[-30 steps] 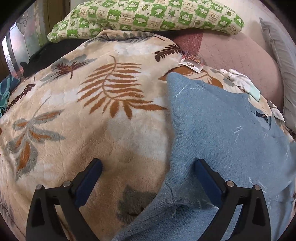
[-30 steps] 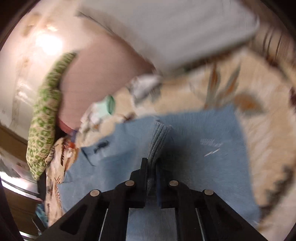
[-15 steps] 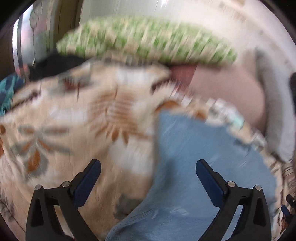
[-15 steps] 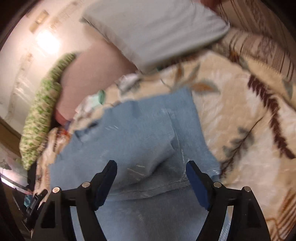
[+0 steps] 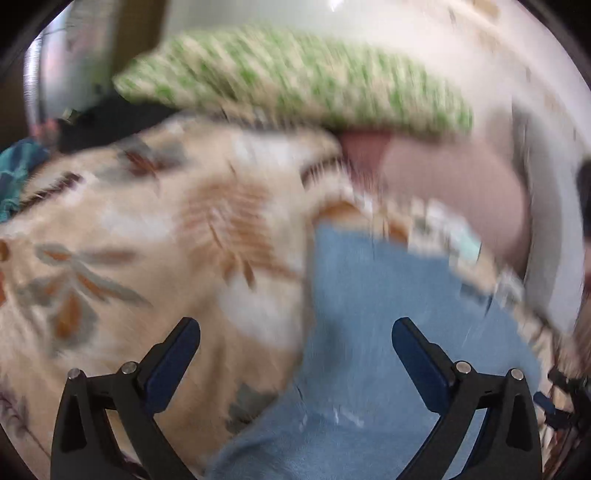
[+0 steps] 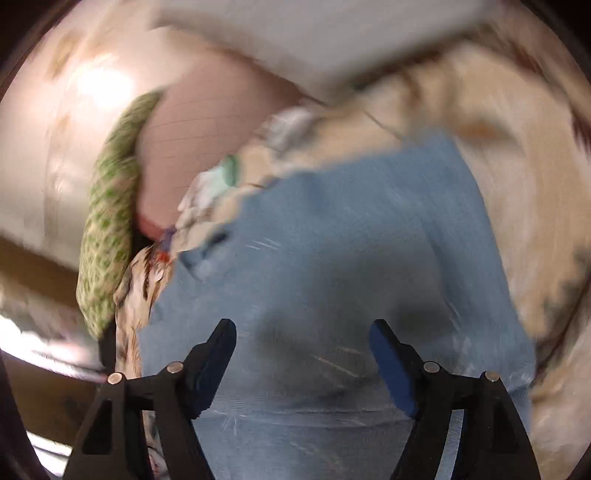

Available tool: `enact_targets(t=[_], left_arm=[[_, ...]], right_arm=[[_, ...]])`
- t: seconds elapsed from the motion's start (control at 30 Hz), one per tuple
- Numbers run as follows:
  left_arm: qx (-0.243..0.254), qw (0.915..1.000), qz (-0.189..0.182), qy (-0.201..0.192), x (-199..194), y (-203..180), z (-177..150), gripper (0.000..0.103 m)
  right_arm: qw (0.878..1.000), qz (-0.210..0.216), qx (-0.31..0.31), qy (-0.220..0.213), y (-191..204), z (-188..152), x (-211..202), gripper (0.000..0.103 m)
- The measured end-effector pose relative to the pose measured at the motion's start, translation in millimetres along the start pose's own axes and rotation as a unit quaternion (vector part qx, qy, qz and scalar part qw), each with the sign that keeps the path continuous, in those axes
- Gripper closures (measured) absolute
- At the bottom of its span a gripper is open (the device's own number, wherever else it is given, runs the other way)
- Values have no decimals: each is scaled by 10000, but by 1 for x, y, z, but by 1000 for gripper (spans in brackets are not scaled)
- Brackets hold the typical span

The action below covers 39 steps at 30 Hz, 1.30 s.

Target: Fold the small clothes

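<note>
A light blue knitted sweater (image 5: 376, 314) lies spread on a cream blanket with a leaf print (image 5: 147, 229). In the left wrist view my left gripper (image 5: 295, 343) hangs above the sweater's left edge, open, with nothing between its fingers. In the right wrist view the same sweater (image 6: 332, 266) fills the middle, with a sleeve folded over its body. My right gripper (image 6: 301, 343) hovers over it, open and holding nothing. Both views are blurred by motion.
A green-and-white checked pillow (image 5: 295, 77) lies at the head of the bed, beside a pink cushion (image 5: 454, 192) and a grey pillow (image 6: 314, 33). Small white and mint garments (image 5: 447, 236) sit past the sweater's collar. The other gripper (image 5: 561, 402) shows at the right edge.
My right gripper let go of the sleeve it was pinching and opened wide; the sleeve now lies on the sweater. My left gripper rose and tilted, staying open.
</note>
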State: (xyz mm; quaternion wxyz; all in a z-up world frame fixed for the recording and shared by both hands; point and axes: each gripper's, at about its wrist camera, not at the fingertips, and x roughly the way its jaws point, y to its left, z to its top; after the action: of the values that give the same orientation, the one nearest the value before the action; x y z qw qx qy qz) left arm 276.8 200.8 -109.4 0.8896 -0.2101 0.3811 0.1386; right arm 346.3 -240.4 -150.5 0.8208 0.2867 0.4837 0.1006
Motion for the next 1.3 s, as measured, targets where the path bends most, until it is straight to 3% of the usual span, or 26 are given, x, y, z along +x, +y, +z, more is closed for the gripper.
enact_targets(t=[0.1,0.17,0.2,0.27,0.4,0.47,0.53,0.6,0.63,0.67,0.7,0.77,0.87,0.97,1.07,1.1,1.13,1.2,1.3], left_arm=[[-524,9968,477,-370,-11,32,12,0],[-1168,9910,547,-370,-14,59,16,0],[-1618,9840,633,-409,-16,79,18,0],[-1983,9764,712,-467,-21,99,23,0],[-2375,9664,782,-601,-27,123,33,0],[-2443,9650,738,-612,-28,125,33,0],[-2406,9665,687,-579,-27,122,33,0],[-2354,9681,650,-550,-30,120,31,0],[-2309,9695,618,-534,-29,119,30,0],[-2263,9709,601,-507,-32,118,30,0],[-2255,9713,584,-481,-30,116,31,0],[-2273,9709,548,-528,-33,115,30,0],[-2201,9725,529,-553,-33,111,30,0],[-2194,9713,624,-680,-36,108,28,0],[-2191,9704,619,-802,-39,101,26,0],[-1987,9741,632,-872,-40,93,26,0],[-1824,9765,667,-931,-41,87,25,0],[-1326,9841,553,-1046,-46,68,23,0],[-596,9909,94,-1199,-82,48,10,0]], right_arm=[[9963,682,-511,-148,37,6,-10,23],[9971,653,-390,-6,37,-2,5,18],[9980,539,-234,243,33,-8,19,18],[9970,541,-50,555,35,-23,38,18],[9879,1347,-334,696,97,-47,63,18],[9754,1936,-634,849,145,-59,73,18],[9669,2245,-720,971,170,-70,93,18],[9601,2239,-502,1599,176,-87,139,16],[9577,2018,-295,2028,173,-98,172,16],[9648,2023,-377,1640,177,-98,170,16],[9653,2028,-508,1563,188,-96,163,14],[9517,2353,-508,1906,196,-95,153,15],[9598,2302,-814,1387,183,-80,108,15],[9773,1964,-364,708,127,-47,77,15],[9921,991,642,429,36,-21,91,17],[9837,1328,1135,429,10,-19,96,28],[9758,1645,1375,437,2,-16,91,28],[9817,1339,1135,735,18,-9,68,25],[9870,1506,206,524,51,-17,-3,25]])
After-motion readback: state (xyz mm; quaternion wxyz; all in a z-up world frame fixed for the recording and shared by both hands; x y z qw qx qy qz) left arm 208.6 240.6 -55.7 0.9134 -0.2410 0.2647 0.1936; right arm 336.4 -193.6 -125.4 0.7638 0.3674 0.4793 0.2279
